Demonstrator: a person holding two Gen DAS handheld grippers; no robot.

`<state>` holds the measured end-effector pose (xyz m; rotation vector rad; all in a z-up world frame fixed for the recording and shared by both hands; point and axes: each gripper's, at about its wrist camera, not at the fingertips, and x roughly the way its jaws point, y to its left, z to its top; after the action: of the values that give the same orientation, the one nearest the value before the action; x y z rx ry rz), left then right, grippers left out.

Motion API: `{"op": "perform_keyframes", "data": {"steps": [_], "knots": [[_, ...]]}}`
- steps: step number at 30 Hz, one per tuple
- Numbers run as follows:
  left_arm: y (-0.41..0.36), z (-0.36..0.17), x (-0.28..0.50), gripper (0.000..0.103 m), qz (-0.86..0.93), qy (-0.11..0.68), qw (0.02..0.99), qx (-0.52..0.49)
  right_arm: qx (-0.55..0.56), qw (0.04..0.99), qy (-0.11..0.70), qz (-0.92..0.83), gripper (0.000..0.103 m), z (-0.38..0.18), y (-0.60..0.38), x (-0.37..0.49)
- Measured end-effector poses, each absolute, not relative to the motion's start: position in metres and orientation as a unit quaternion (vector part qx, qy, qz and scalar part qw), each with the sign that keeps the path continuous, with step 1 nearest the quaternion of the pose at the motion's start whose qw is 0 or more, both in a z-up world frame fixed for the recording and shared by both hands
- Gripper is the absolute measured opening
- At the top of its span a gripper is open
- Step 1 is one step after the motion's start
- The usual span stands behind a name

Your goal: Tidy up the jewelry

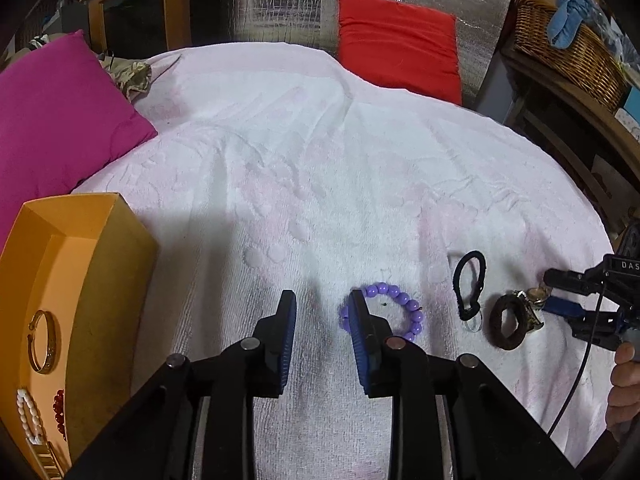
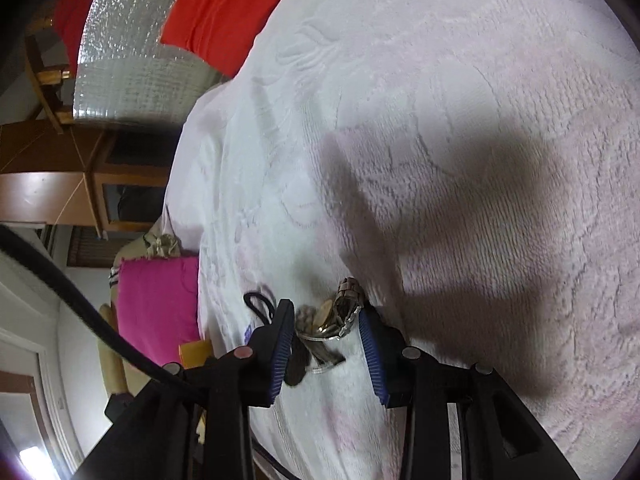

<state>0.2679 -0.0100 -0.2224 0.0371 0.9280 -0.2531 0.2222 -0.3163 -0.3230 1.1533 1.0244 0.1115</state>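
right gripper [image 2: 326, 316] fingers wide, straddling the watch [image 2: 334, 320] on the towel [image 2: 440, 80]; closing may also snag the brown bracelet [image 1: 510, 326] at 9 o'clock. left gripper [image 1: 322, 308] fingers wide, one finger over the purple bead bracelet [image 1: 400, 304].

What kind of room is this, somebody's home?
Probably a home bedroom or living room: a white towel covers a soft surface, with a pink cushion and a red cushion beside it, and a wicker basket on wooden shelves.
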Motion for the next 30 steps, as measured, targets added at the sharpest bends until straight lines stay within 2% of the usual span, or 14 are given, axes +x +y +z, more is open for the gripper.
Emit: {"op": "perform_keyframes", "data": {"steps": [7,15,24,30], "knots": [[-0.009,-0.228,0.269,0.027,-0.118,0.455,0.883,0.019,0.466,0.761,0.452,0.013,0.036,-0.311,-0.299,0.237],[-0.004,-0.232,0.272,0.027,-0.116,0.459,0.881,0.014,0.359,0.817,0.449,-0.030,0.015,-0.297,-0.279,0.246],[-0.019,-0.222,0.261,0.027,-0.160,0.435,0.886,0.015,0.321,0.844,0.427,-0.052,0.013,-0.285,-0.282,0.244],[-0.006,-0.239,0.276,0.028,-0.142,0.472,0.870,-0.015,0.321,0.844,0.428,-0.046,0.013,-0.287,-0.290,0.239]]}}
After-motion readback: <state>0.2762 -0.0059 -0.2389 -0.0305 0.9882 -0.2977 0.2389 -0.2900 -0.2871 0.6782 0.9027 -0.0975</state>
